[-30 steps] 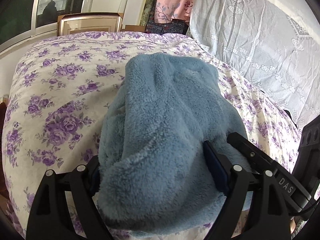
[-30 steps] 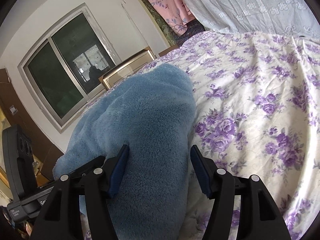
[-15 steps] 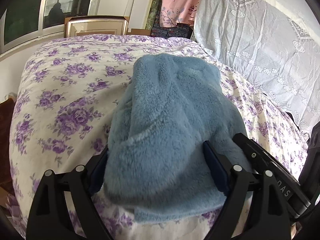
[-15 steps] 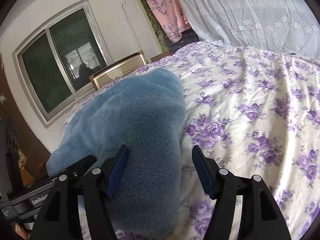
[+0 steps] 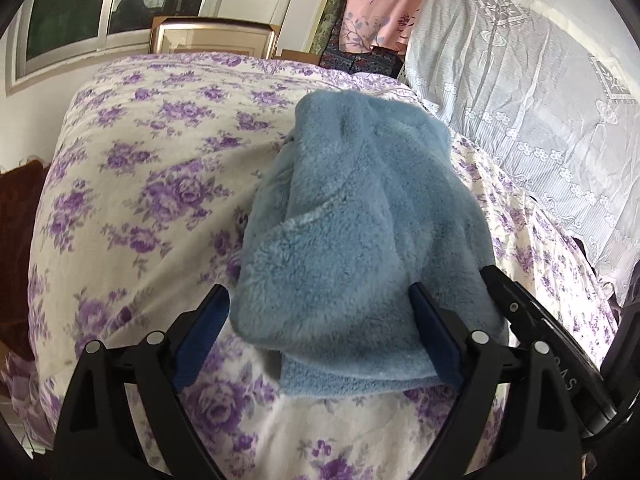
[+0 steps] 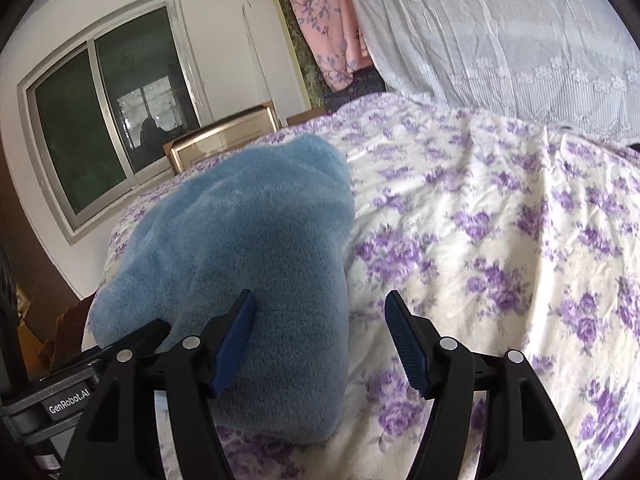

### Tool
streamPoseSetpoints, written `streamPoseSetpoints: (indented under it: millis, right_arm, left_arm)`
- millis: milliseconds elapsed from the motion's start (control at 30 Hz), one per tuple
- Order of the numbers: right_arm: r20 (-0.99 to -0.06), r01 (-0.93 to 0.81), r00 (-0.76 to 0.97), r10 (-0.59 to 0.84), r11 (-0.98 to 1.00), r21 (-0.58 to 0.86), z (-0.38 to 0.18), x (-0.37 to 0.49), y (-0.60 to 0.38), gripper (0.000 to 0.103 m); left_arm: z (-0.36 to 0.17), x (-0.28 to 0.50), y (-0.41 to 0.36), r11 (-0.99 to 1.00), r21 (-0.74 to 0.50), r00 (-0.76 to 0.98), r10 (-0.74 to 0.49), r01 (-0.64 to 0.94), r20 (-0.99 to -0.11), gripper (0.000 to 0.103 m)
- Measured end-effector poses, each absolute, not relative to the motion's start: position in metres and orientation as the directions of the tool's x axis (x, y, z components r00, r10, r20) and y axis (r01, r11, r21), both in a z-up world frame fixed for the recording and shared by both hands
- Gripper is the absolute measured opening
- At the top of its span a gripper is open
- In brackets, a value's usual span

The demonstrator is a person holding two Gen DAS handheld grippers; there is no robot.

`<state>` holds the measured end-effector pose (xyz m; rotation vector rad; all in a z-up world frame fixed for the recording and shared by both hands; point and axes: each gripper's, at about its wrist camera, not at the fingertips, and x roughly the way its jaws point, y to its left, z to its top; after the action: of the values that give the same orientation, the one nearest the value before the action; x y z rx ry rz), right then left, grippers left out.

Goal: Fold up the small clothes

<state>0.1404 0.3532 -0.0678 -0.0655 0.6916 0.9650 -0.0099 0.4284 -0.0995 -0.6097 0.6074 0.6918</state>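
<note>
The blue fleece garment [image 5: 360, 236] lies bunched and folded over on the purple-flowered bedspread [image 5: 152, 184], filling the middle of my left wrist view and running from about 12 o'clock down to 6. My left gripper [image 5: 320, 336] has its fingers spread wide on either side of the garment's near end; the right-hand pad [image 5: 436, 340] touches the fleece, the left-hand one sits just beside it, so nothing is clamped. At 3 o'clock a white lace cloth [image 5: 532, 92] hangs beside the bed, and at 11 o'clock a framed picture [image 5: 212, 38] leans under the window [image 5: 100, 4]. In my right wrist view the garment [image 6: 248, 248] sits from 10 to 7 o'clock on the bedspread [image 6: 500, 216]. My right gripper [image 6: 320, 336] is likewise released, its left-hand pad [image 6: 236, 336] against the fleece and the other over bare bedspread. The left gripper's body shows at 8 o'clock.
</note>
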Motion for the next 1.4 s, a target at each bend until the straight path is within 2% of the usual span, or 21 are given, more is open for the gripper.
streamPoseSetpoints:
  millis: [267,400,533,633,733,1033,1267,1400]
  right_arm:
    - [-0.627,-0.773,0.326,0.708,0.581,0.255,-0.068,0.127,0.336,0.068]
    - [-0.645,-0.777,0.302,0.702,0.573,0.260,-0.066,0.114,0.321,0.068]
    - [-0.668,-0.816,0.305,0.679,0.548,0.184,-0.055,0.089,0.312,0.068]
    - [-0.685,-0.830,0.308,0.660,0.539,0.145,-0.048,0.071,0.302,0.074]
    - [-0.693,-0.843,0.311,0.651,0.526,0.116,-0.039,0.057,0.290,0.075]
    - [-0.658,-0.851,0.321,0.681,0.512,0.114,-0.002,0.036,0.252,0.081]
    - [-0.597,-0.858,0.341,0.726,0.500,0.118,0.032,0.025,0.222,0.084]
    - [-0.567,-0.854,0.358,0.742,0.505,0.122,0.049,0.022,0.206,0.089]
  left_arm:
    - [-0.104,-0.018,0.416,0.607,-0.281,0.586,0.389,-0.743,-0.711,0.090]
    - [-0.103,-0.027,0.394,0.605,-0.201,0.531,0.433,-0.770,-0.729,0.090]
    - [-0.101,-0.044,0.372,0.607,-0.142,0.494,0.464,-0.782,-0.736,0.090]
    - [-0.094,-0.061,0.361,0.584,-0.123,0.474,0.497,-0.802,-0.727,0.090]
    - [-0.082,-0.070,0.351,0.573,-0.066,0.435,0.537,-0.817,-0.723,0.090]
    - [-0.017,-0.094,0.309,0.581,-0.011,0.456,0.629,-0.814,-0.630,0.098]
    - [0.018,-0.098,0.282,0.567,0.012,0.453,0.671,-0.824,-0.587,0.098]
    - [0.029,-0.099,0.271,0.565,0.038,0.449,0.693,-0.824,-0.564,0.098]
